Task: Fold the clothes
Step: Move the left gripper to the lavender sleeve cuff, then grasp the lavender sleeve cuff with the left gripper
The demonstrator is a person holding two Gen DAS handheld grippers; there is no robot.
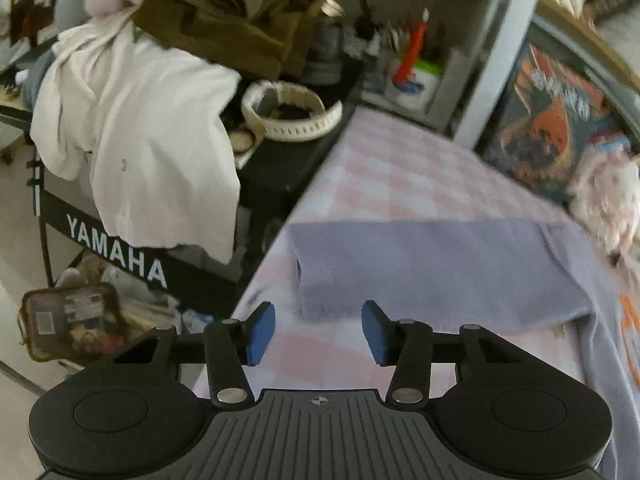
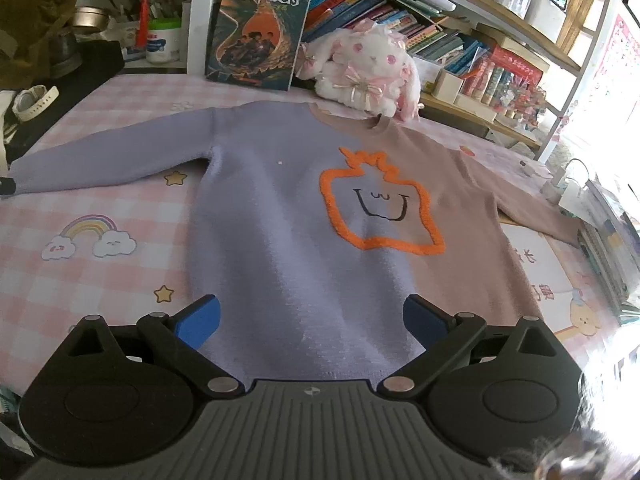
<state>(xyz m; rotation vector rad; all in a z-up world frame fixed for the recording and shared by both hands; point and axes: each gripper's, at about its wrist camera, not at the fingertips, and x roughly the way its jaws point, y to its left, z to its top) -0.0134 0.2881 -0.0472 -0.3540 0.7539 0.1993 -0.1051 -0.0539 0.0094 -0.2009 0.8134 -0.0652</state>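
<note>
While the long-sleeved fuzzy sweater, half lilac and half tan with an orange outlined face, lay flat and face up on the pink checked tablecloth, I had my right gripper spread wide over its hem at six o'clock, gripping nothing. My left gripper was also spread and empty, with the lilac sleeve's cuff just ahead at twelve o'clock.

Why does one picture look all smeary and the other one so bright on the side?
Left wrist view: dim and motion-blurred, so the white shirt and purple sleeve look soft. Right wrist view: sharp on the sweater, but daylight washes out the right edge; both bend straight shelves, being fisheye.
</note>
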